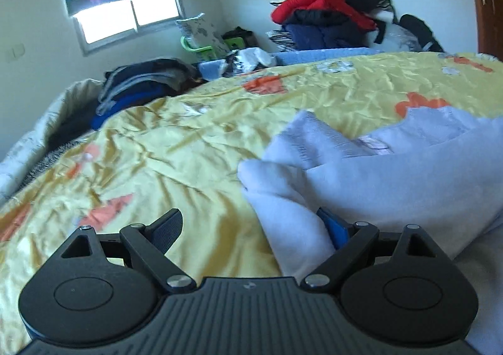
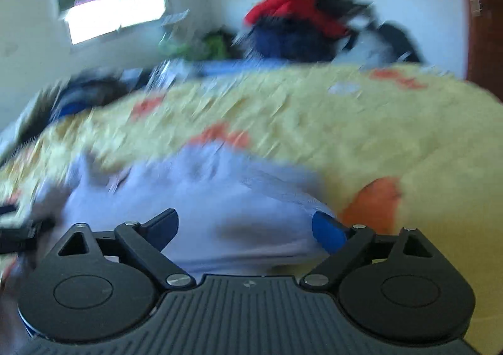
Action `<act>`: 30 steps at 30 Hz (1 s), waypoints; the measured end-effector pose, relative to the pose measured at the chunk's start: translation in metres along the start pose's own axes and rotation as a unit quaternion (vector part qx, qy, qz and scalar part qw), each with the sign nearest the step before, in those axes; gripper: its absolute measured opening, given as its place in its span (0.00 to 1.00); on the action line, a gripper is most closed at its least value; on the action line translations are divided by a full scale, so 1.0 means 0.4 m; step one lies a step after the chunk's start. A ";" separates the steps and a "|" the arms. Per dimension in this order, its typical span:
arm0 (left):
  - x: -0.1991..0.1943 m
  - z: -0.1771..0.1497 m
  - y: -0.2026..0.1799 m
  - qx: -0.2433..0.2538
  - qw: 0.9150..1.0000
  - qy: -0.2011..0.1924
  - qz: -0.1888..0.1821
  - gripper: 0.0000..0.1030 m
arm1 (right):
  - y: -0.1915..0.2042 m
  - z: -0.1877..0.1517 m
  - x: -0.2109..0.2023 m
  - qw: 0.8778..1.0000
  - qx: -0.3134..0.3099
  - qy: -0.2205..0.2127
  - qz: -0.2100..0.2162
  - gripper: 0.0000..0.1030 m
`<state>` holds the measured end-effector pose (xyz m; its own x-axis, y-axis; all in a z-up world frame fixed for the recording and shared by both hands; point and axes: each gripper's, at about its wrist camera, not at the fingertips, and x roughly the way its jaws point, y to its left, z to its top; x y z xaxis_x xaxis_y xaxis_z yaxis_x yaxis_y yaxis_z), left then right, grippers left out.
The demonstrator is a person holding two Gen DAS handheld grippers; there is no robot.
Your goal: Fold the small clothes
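Jaws of the left gripper stand wide apart, gripping nothing; the pale lilac garment on the yellow bed cover lies against the 3 o'clock finger. Right gripper likewise gapes over the blurred garment, empty. Clothes pile at 12 o'clock
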<state>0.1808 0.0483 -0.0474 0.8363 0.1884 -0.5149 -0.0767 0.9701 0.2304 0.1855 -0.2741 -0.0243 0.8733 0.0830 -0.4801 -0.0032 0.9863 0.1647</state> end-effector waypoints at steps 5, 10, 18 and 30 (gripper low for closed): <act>-0.046 0.021 0.018 -0.046 0.999 -0.021 0.005 0.90 | -0.044 0.009 -0.051 0.998 0.047 -0.020 0.022 0.92; -0.007 0.020 -0.027 0.009 1.000 0.000 0.019 0.90 | 0.033 -0.015 -0.026 0.996 -0.013 0.019 0.091 0.95; -0.065 0.020 0.048 -0.041 0.999 -0.009 0.002 0.90 | 0.031 -0.012 -0.064 0.995 0.014 0.047 0.087 0.95; -0.248 -0.135 0.079 -0.120 0.988 0.040 -0.087 0.90 | 0.058 -0.157 -0.242 0.991 -0.043 0.089 0.090 0.99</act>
<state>0.0663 0.0684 -0.0336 0.8027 0.0171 -0.5961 -0.0692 0.9955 -0.0646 0.0702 -0.2504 -0.0282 0.7544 0.2751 -0.5960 -0.1989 0.9610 0.1919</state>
